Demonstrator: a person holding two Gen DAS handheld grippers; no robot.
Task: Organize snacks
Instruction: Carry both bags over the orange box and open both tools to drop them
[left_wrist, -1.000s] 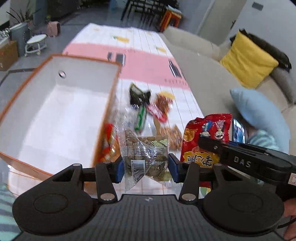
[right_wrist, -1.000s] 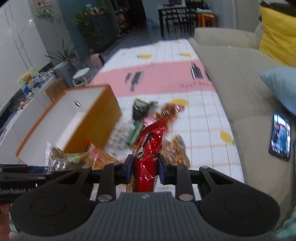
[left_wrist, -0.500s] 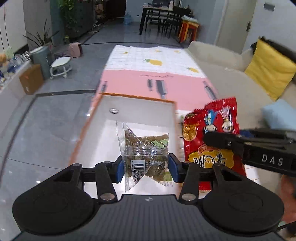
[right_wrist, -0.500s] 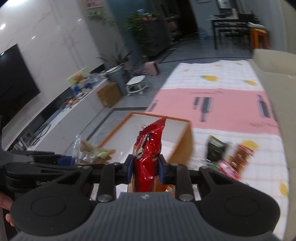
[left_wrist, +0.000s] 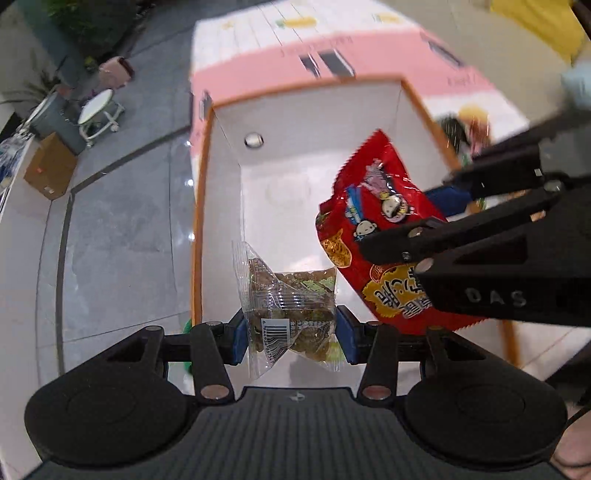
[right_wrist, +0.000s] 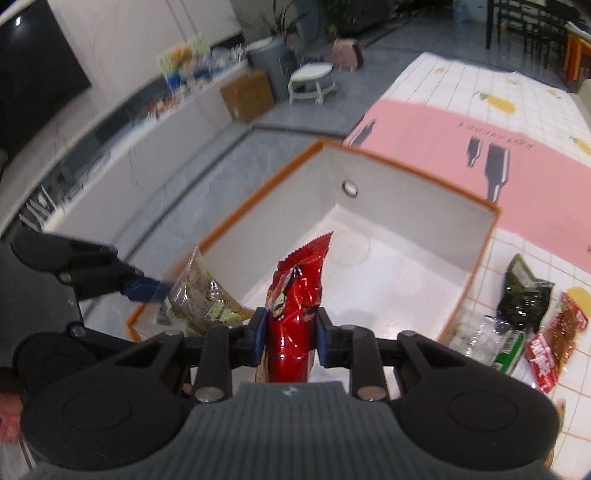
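My left gripper (left_wrist: 291, 338) is shut on a clear snack bag (left_wrist: 291, 310) of brown pieces, held over the near end of the white, orange-rimmed box (left_wrist: 317, 122). My right gripper (right_wrist: 288, 338) is shut on a red snack packet (right_wrist: 295, 306) and hangs above the same box (right_wrist: 406, 206). In the left wrist view the red snack packet (left_wrist: 373, 229) shows its printed face, gripped from the right by the right gripper's fingers (left_wrist: 436, 236). In the right wrist view the clear snack bag (right_wrist: 203, 291) sits at the left, pinched by the left gripper's fingers (right_wrist: 142, 286). The box floor is bare.
Several loose snacks (right_wrist: 524, 325) lie on the tiled tablecloth right of the box, among them a dark green pack (right_wrist: 524, 291). A pink band of the tablecloth (right_wrist: 424, 133) runs behind the box. Grey floor (left_wrist: 122, 229) lies left of the table edge, with a small stool (left_wrist: 98, 110).
Both grippers have swung left from the snack pile to above the box, carrying their bags. Both now tip more steeply down into the box.
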